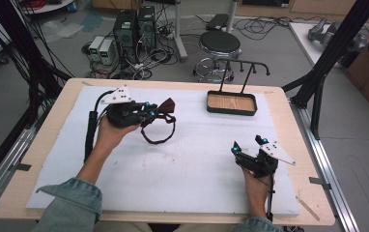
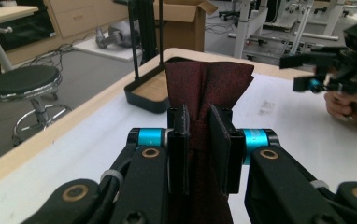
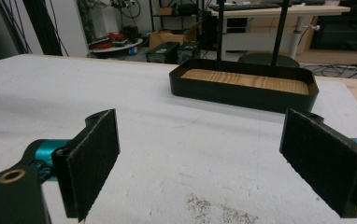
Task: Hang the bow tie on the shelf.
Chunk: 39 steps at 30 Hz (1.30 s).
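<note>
The right gripper has its two black padded jaws standing wide apart with bare white table cover between them; they touch nothing. Ahead of the jaws and slightly toward the right one sits a dark tray with a wooden floor, well apart from the pads. Two thin black posts rise from its far side. Just below the gap between the jaws, a grey speckled smudge marks the cover. Beyond the table's far edge stand desks and cables.
</note>
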{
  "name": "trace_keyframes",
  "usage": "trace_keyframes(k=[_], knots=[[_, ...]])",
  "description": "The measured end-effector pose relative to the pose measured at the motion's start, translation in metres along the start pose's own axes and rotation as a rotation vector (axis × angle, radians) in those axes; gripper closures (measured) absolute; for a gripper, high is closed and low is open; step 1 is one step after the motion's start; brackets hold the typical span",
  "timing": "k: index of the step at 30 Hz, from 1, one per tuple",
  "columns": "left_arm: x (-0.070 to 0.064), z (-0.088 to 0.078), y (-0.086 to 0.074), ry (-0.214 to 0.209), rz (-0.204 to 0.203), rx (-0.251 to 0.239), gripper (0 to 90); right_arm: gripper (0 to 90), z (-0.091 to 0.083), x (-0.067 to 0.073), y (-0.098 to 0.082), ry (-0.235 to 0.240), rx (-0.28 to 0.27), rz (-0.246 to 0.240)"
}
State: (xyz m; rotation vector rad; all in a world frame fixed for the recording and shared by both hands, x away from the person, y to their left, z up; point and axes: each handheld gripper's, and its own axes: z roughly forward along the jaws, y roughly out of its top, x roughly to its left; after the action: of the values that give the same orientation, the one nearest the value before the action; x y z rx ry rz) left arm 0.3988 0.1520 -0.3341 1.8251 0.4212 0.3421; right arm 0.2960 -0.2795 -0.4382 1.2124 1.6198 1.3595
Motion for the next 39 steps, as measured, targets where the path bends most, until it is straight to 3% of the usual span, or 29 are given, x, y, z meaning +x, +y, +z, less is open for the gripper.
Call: trace_keyframes(k=[3, 8, 13, 16, 19, 22, 29, 31, 39], knots=[[0.006, 0.024, 0.012, -0.023, 0.004, -0.011, 77.5, 11.2, 0.000, -0.001, 0.000, -0.002, 0.001, 0.004], [0.014, 0.045, 0.022, -0.036, 0.002, -0.030, 77.5, 11.2, -0.001, 0.000, 0.000, -0.004, 0.002, 0.003], [0.023, 0.072, 0.033, -0.030, 0.013, -0.044, 77.5, 11.2, -0.001, 0.003, 0.000, -0.001, 0.005, -0.018], [0.027, 0.086, 0.035, -0.012, 0.016, -0.087, 77.6, 11.2, -0.001, 0.004, 0.000, -0.001, 0.001, -0.027], [0.030, 0.094, 0.033, 0.021, 0.015, -0.126, 77.6, 11.2, -0.001, 0.004, 0.000, -0.002, 0.002, -0.030], [0.035, 0.101, 0.034, 0.027, 0.001, -0.130, 77.6, 11.2, 0.000, 0.004, 0.000, 0.001, 0.001, -0.028], [0.040, 0.114, 0.049, 0.021, 0.016, -0.136, 77.6, 11.3, 0.000, 0.004, 0.000, 0.003, -0.001, -0.025], [0.041, 0.118, 0.055, 0.025, 0.033, -0.149, 77.7, 11.2, 0.000, 0.004, 0.000, 0.003, -0.001, -0.026], [0.048, 0.125, 0.063, 0.046, 0.018, -0.208, 77.9, 11.3, 0.000, 0.004, 0.000, 0.006, -0.001, -0.025]])
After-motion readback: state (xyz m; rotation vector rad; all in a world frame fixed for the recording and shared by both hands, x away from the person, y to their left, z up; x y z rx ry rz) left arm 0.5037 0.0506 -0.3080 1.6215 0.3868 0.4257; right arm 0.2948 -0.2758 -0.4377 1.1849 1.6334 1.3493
